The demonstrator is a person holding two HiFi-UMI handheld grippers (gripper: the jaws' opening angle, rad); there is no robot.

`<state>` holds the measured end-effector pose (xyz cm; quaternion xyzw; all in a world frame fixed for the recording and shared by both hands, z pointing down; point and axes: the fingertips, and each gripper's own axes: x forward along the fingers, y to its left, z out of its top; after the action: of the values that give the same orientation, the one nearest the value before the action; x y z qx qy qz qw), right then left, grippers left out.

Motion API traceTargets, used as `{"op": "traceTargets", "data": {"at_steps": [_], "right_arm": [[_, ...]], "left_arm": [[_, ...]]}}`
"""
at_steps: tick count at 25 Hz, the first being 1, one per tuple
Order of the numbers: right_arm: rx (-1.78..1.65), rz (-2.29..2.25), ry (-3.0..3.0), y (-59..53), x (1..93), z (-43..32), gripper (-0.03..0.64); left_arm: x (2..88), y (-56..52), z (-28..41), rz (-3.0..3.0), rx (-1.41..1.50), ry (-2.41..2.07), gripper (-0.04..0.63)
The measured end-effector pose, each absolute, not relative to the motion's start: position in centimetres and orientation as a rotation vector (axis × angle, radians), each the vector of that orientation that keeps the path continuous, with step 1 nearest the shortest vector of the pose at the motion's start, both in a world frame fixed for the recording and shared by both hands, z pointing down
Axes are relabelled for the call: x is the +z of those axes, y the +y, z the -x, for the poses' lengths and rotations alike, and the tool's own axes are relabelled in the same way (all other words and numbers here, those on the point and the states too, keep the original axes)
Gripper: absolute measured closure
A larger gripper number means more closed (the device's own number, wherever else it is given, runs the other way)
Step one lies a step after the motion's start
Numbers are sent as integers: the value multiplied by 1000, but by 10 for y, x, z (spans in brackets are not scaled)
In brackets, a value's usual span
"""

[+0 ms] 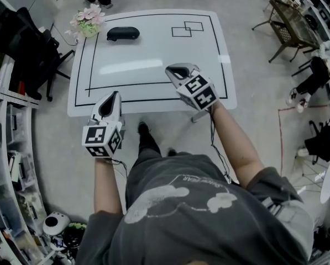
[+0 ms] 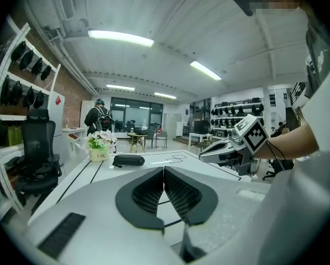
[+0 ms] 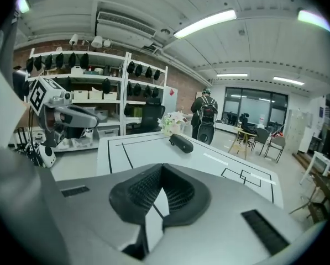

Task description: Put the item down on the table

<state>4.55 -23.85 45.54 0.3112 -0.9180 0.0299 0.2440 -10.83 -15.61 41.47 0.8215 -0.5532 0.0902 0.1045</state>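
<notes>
Since case [image 1: 122,33] lies on table [image 1: 153,87], well ahead of fingertips, task looks done; L gripper [image 1: 115,95] & R gripper [image 1: 173,69] both closed, empty.

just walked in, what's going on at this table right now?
A person stands at the near side of the white table with a gripper in each hand. The left gripper and right gripper are both shut with nothing between their jaws, and are held up over the table's near edge. The black case lies at the far left of the table beside the potted flowers, apart from both grippers. It looks already set down.
</notes>
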Motion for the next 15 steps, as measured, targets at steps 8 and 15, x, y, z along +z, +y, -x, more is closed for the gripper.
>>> {"op": "traceTargets", "data": {"at_steps": [8, 15], "right_arm": [[161, -945, -2575, -193, 446, -74, 620], [208, -913, -2561, -157, 462, -85, 620]], "left_arm": [[414, -105, 84, -2420, 256, -1634, 591], [423, -72, 82, -2379, 268, -1656, 591]]}}
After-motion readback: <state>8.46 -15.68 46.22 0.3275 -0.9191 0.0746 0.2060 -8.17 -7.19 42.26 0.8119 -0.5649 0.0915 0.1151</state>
